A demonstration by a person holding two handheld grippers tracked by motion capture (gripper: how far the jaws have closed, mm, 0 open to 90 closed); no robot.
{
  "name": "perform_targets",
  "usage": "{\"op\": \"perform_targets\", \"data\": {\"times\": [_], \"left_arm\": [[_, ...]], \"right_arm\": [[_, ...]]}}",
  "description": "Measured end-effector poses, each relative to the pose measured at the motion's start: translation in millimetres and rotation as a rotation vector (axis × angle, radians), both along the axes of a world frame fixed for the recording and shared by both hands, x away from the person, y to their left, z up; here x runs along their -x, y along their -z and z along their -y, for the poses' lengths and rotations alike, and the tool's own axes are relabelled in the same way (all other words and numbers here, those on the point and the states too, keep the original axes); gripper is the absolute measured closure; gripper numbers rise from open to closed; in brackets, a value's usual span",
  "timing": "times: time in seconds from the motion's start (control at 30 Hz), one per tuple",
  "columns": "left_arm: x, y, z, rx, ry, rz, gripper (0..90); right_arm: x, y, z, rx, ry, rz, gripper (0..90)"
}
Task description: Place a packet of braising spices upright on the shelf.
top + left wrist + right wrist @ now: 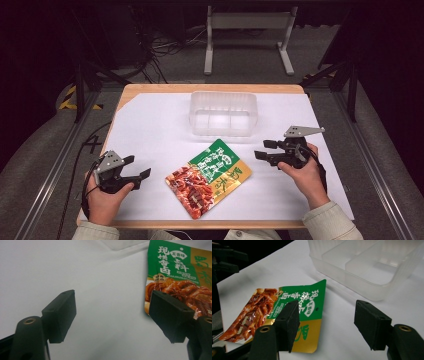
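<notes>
A flat food packet point(209, 177), green and gold with a photo of red-brown meat, lies on the white sheet in the middle of the table. My left gripper point(137, 167) rests open at the packet's left, a short gap away; the packet point(175, 277) shows past its right jaw. My right gripper point(263, 149) stands open just right of the packet's upper corner, nothing between its jaws; its view shows the packet point(287, 305) behind its left jaw. A clear plastic tray point(223, 114) with inner dividers sits beyond the packet; the tray point(362, 267) looks empty.
The white sheet point(150, 125) covers most of the wooden table point(210, 88). Behind the table, a white metal stand point(247, 35) and cables lie on the floor. Dark frame rails run along both sides.
</notes>
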State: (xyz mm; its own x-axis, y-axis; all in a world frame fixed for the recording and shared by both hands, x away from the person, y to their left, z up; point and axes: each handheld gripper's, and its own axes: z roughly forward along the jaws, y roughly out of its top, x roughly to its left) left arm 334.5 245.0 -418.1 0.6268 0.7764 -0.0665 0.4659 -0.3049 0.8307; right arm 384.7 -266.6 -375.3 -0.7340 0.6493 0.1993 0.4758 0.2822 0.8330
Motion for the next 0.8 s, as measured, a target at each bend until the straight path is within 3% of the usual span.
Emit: {"op": "perform_targets", "data": {"times": [0.33, 0.8], "left_arm": [[3.0, -2.8, 2.5, 0.017, 0.011, 0.021, 22.8], [3.2, -2.3, 6.7, -0.014, 0.023, 0.033, 22.5]], "right_arm": [[-3.3, 3.6, -19.6, -0.005, -0.025, 0.003, 34.1], [-12.6, 32.2, -43.6, 0.074, -0.052, -0.086, 30.8]]}}
